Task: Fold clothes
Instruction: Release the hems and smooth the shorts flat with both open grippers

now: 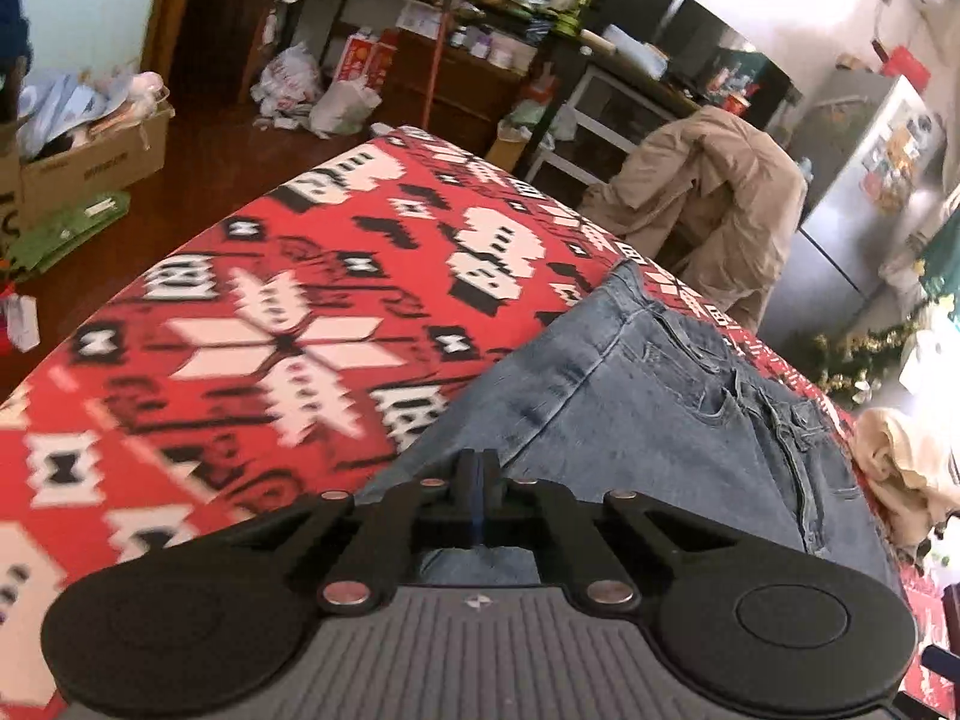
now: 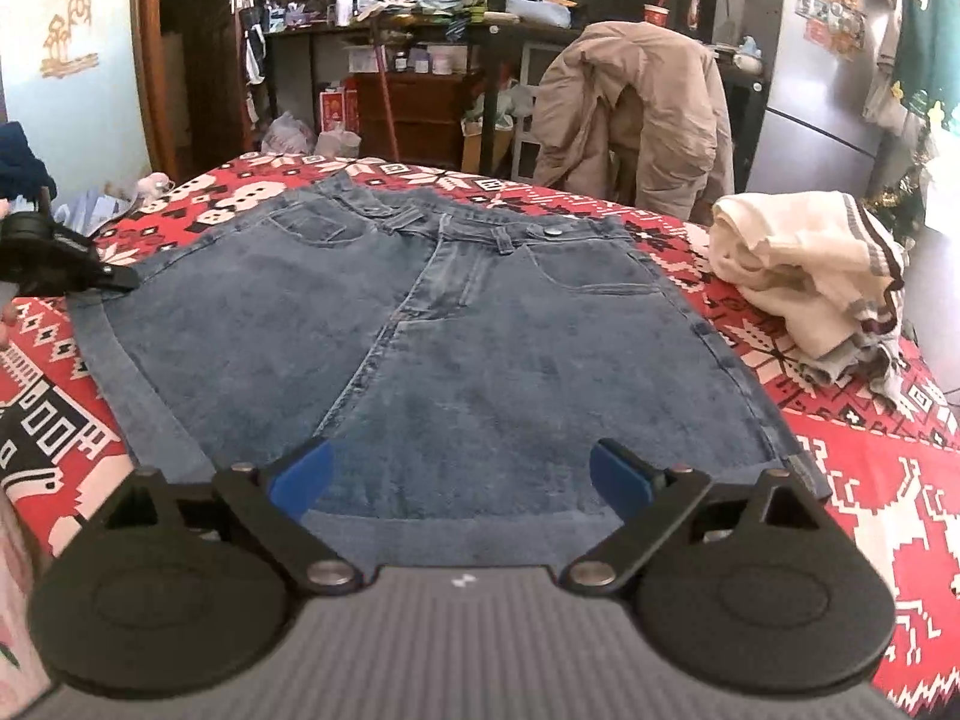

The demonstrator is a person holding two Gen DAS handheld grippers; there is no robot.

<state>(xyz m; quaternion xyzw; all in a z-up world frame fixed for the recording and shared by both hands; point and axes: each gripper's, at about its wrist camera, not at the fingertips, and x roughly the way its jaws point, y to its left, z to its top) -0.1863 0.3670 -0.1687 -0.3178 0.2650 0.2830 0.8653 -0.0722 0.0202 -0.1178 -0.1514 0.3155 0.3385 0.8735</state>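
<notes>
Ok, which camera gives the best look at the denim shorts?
The right wrist view: the denim shorts lie spread flat, waistband, button and both legs visible. The left wrist view shows only one side of them, seen at an angle and partly behind that gripper.

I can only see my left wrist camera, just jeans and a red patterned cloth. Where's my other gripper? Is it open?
Observer: The right gripper is open, hovering over the near edge of the jeans.
Operator: Are the jeans flat or all scrunched up?
Observer: They are spread flat, front side up, with the waist button at the far end.
Operator: What's that creamy lump I see at the side?
Observer: It is a crumpled cream garment with striped trim, lying on the red cloth to the right of the jeans.
</notes>
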